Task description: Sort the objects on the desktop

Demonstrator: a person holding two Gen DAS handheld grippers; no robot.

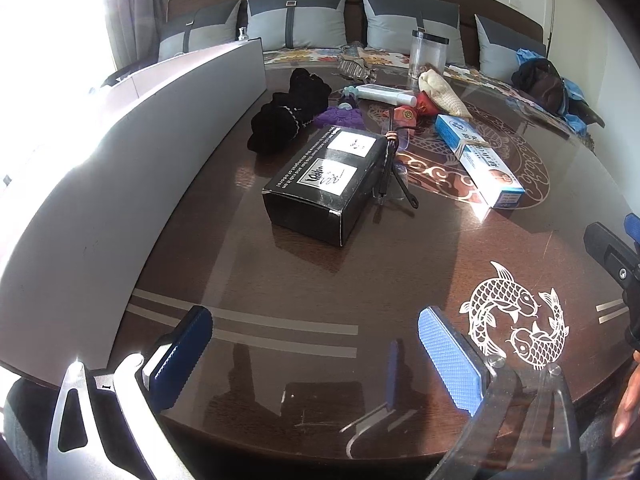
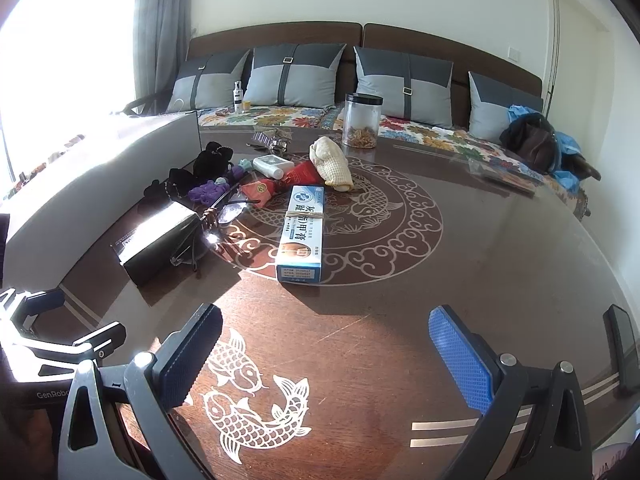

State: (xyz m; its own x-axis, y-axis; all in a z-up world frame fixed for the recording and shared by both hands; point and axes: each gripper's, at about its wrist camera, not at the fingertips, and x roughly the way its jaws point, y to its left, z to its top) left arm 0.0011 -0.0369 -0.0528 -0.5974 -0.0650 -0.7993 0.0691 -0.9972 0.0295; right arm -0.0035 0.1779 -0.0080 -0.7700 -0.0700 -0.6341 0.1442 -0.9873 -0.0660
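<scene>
Left wrist view
Left gripper: released, ribbed blue pads spread wide, nothing between them, over the near edge.
Table: round, glossy dark wood under glass, white fish inlay near right.
Black box: matte cardboard, rectangular, centre, white labels on top.
Blue-white carton: long, right of it.

Right wrist view
Right gripper: released, textured blue pads apart, empty.
Blue-white carton: mid-table, ahead.
Clear jar: cylindrical plastic, black lid, far edge.
Black cloth: soft, crumpled, far left.

box left of carton | glasses between | jar behind, on table
</scene>
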